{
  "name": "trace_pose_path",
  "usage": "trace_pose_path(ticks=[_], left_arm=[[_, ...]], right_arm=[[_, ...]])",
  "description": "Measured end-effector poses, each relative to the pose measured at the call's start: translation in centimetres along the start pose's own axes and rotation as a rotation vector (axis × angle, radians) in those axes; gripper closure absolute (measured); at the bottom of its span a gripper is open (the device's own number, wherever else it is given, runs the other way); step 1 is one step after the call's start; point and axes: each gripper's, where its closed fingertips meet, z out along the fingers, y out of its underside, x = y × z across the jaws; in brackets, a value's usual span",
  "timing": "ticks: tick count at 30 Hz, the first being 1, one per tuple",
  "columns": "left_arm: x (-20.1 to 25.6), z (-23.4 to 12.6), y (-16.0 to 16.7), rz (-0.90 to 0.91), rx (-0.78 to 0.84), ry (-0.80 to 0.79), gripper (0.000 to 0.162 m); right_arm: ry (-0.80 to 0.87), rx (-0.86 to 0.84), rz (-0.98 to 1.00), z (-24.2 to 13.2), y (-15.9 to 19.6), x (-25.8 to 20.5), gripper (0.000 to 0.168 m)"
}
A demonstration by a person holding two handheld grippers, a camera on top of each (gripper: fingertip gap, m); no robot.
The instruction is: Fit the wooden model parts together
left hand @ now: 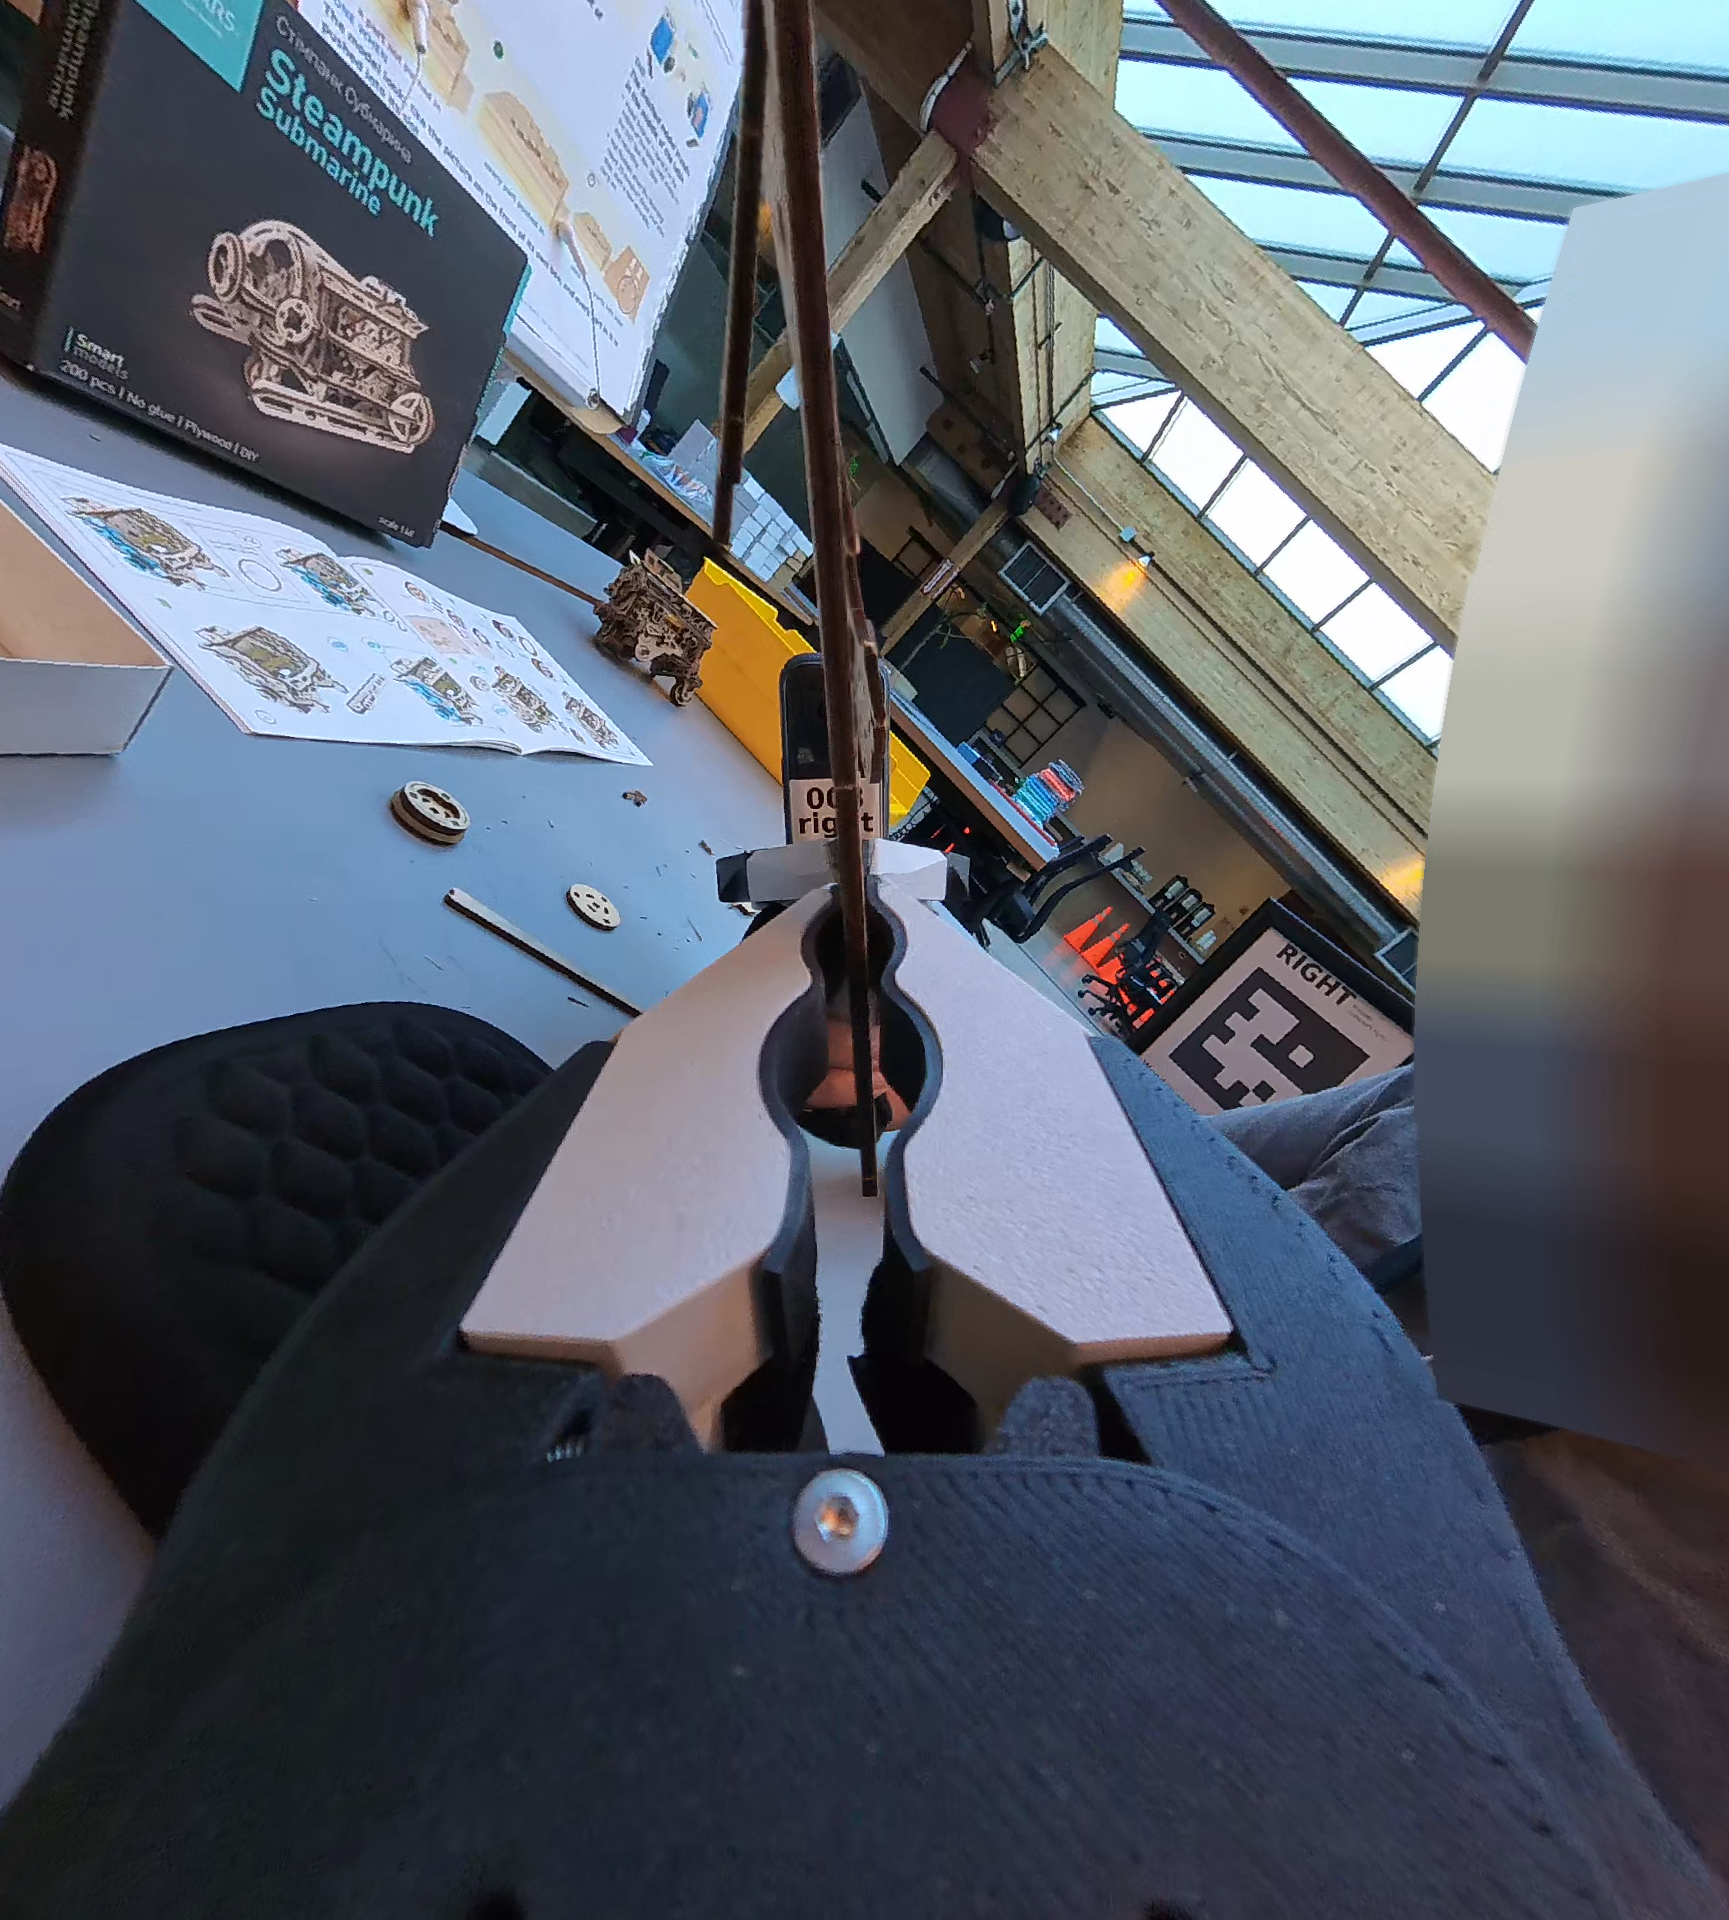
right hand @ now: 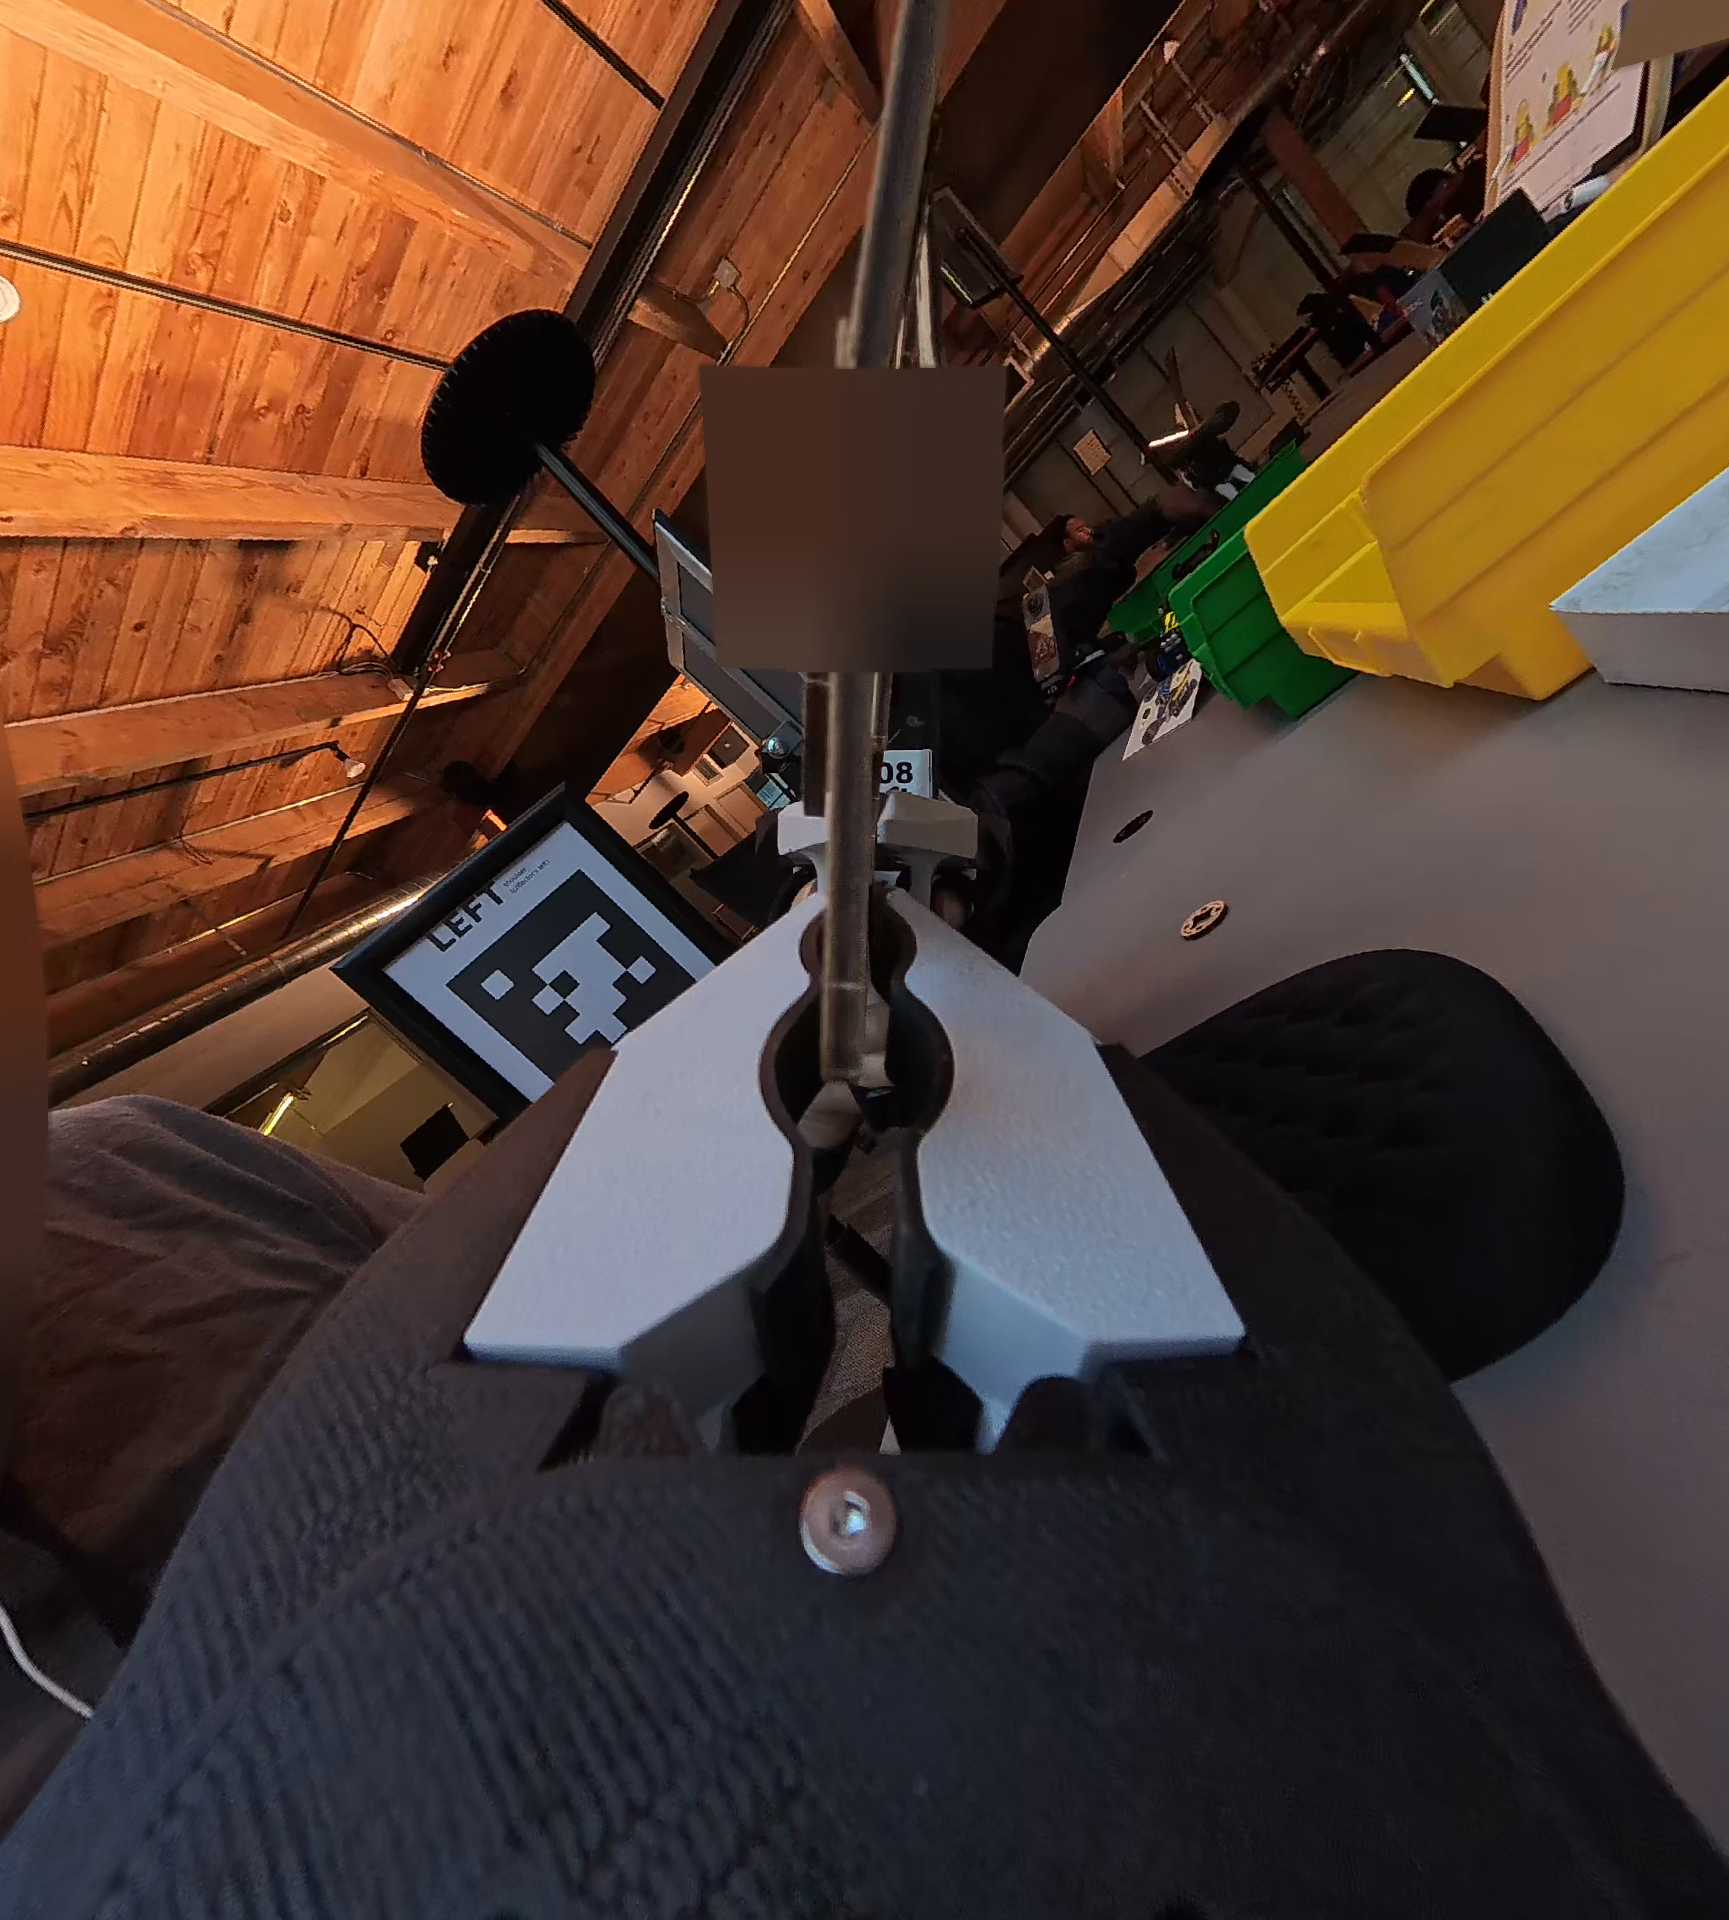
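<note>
Grippers face each other above the grey table (left hand: 216,883), both pinching one thin dark wooden sheet seen edge-on (left hand: 818,520): left gripper (left hand: 849,925) pressed onto it, right gripper (right hand: 855,925) likewise. Judgement: keep both grips level, avoid twisting or the thin ply may snap. Counted on table: two round wooden gear discs (left hand: 431,811), one flat wooden strip (left hand: 538,948), one small assembled wooden model (left hand: 654,623), one open instruction booklet (left hand: 320,613).

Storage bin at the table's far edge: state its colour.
The storage bin is bright yellow, and it shows best in the right wrist view.
</note>
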Motion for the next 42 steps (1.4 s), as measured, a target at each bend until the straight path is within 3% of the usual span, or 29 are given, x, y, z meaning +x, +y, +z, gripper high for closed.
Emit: trace_pose_path(ticks=[4,7,12,16,19,30,32,42], left_arm=[[0.0,0.1,-0.2,0.013,0.021,-0.008,0.158],[-0.3,0.4,-0.3,0.007,0.028,-0.027,0.134],[-0.5,1.2,0.1,-0.007,0.008,-0.03,0.131],[-0.7,2.0,0.6,0.008,-0.018,-0.041,0.139],[-0.5,2.1,0.6,0.028,-0.016,-0.024,0.161],[-0.2,1.9,0.5,0.012,-0.012,-0.007,0.162],[-0.4,1.7,0.4,0.014,-0.012,-0.014,0.162],[-1.0,0.1,0.1,-0.02,0.009,-0.038,0.162]], right_arm=[[0.001,0.003,0.005,0.0,0.0,0.1,0.167],[0.006,-0.003,0.0,0.0,0.1,0.1,0.167],[0.011,-0.013,-0.012,0.1,0.2,0.1,0.167],[0.013,-0.015,-0.017,0.1,0.3,0.1,0.167],[0.023,-0.019,-0.023,0.1,0.4,0.3,0.167],[0.045,-0.004,-0.045,0.3,0.2,0.3,0.165],[0.065,0.038,-0.037,-0.1,-0.5,0.6,0.151],[0.151,0.157,0.003,-2.1,-2.9,2.0,0.13]])
